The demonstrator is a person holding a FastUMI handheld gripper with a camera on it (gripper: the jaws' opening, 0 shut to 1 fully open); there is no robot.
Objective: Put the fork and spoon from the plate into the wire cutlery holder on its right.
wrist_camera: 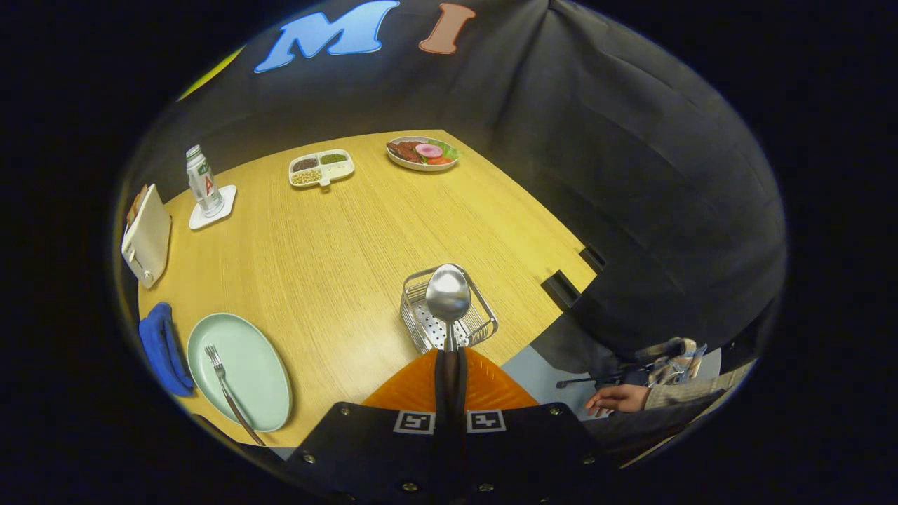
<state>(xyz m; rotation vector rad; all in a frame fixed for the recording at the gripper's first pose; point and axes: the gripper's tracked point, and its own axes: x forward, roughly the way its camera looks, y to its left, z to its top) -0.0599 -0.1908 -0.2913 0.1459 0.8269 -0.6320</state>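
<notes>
Gripper view: the gripper (450, 365) pinches the spoon (448, 298) by its handle, bowl hanging over the wire cutlery holder (421, 319) near the desk's right edge, seemingly lined up for lowering. The fork (226, 389) waits on the plate (256, 351) at the left front corner.

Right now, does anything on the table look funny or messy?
Nothing is spilled or broken. The gripper is shut on the spoon, held over the wire cutlery holder. The fork lies on the plate, its handle poking over the rim.
</notes>
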